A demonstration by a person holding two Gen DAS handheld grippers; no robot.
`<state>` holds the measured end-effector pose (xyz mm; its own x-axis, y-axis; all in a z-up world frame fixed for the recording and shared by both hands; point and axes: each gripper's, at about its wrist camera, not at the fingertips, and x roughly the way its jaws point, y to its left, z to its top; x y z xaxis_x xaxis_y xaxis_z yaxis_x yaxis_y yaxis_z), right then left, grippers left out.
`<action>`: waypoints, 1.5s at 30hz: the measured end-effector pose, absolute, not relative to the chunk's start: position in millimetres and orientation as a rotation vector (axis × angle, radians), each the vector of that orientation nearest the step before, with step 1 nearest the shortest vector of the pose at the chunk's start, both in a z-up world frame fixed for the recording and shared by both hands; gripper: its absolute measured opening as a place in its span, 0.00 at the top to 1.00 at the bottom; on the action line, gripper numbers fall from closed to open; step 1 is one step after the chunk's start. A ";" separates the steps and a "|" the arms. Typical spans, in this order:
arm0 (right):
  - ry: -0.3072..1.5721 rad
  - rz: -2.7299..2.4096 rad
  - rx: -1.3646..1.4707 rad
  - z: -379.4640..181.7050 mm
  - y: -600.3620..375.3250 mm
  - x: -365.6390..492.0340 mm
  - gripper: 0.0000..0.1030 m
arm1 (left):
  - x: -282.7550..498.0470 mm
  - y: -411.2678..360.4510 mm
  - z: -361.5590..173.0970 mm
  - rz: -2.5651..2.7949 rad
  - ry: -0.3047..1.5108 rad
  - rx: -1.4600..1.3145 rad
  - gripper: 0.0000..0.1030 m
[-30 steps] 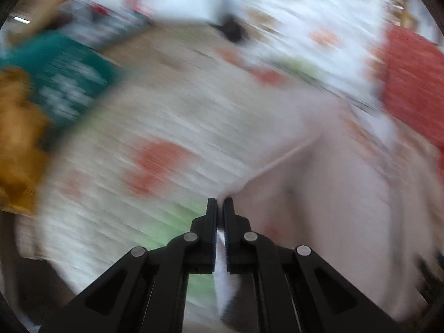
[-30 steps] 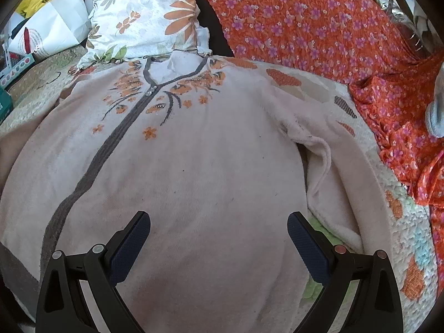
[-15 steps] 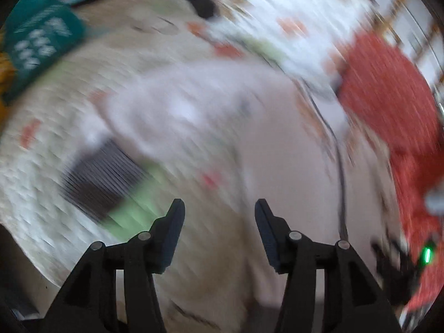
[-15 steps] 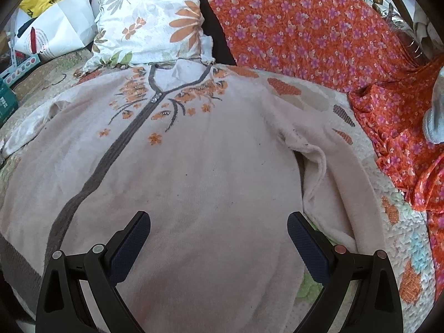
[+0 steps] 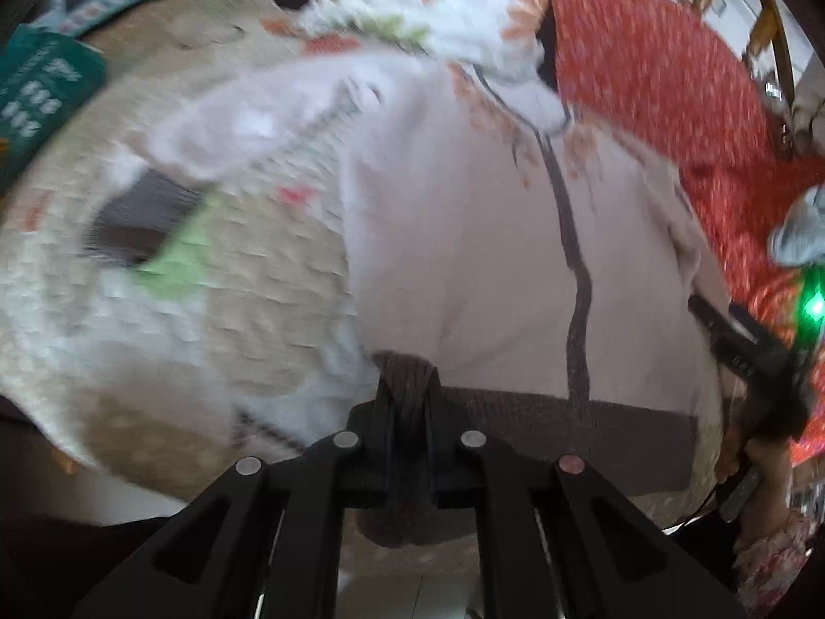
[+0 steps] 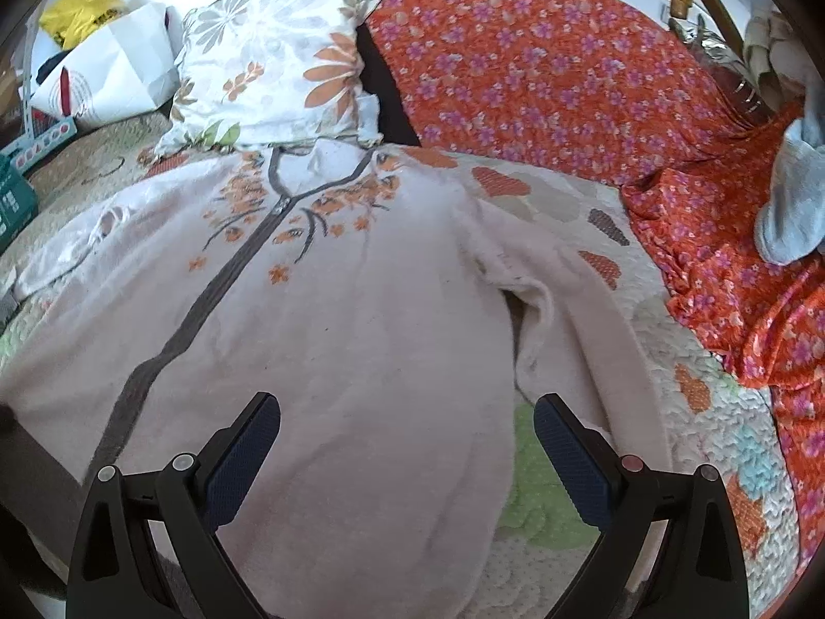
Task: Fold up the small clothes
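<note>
Now my left gripper (image 5: 407, 402), open a moment ago, is clamped on the brown bottom hem of the pink cardigan (image 6: 330, 309) spread flat below the flowery pillow (image 6: 278, 56), while my right gripper (image 6: 407, 443) hangs wide open above it, so folding can start.

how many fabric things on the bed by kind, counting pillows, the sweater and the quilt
pillows: 2, floral white pillow and orange flowered pillow
sweater: 1, pale pink sweater
quilt: 1, patchwork quilt
total: 4
</note>
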<state>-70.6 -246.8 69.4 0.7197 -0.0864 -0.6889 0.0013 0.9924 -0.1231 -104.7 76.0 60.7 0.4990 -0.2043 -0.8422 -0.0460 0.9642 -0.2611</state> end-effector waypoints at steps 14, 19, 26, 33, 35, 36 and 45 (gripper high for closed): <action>0.693 -0.177 0.016 122.9 -336.3 -81.1 0.04 | -137.5 86.3 120.4 -0.154 0.914 -0.243 0.39; 0.845 -0.216 0.099 102.4 -399.9 -88.3 0.04 | -81.6 49.9 142.3 -0.198 0.784 -0.173 0.27; 1.045 -0.168 0.002 41.8 -400.7 -90.0 0.14 | -11.5 13.0 108.8 -0.235 0.799 -0.157 0.27; 1.030 -0.320 0.117 82.5 -474.1 -59.2 0.95 | 9.3 32.2 65.9 -0.193 0.897 -0.227 0.27; 0.982 -0.454 0.138 102.8 -508.1 -42.3 0.95 | 14.1 36.5 63.8 -0.166 0.897 -0.236 0.27; 0.965 -0.550 0.132 110.3 -525.9 -32.4 0.94 | 15.6 38.8 63.0 -0.165 0.903 -0.250 0.27; 0.853 -0.458 0.494 116.5 -548.2 -61.4 0.49 | 26.9 42.7 58.6 -0.183 0.955 -0.345 0.27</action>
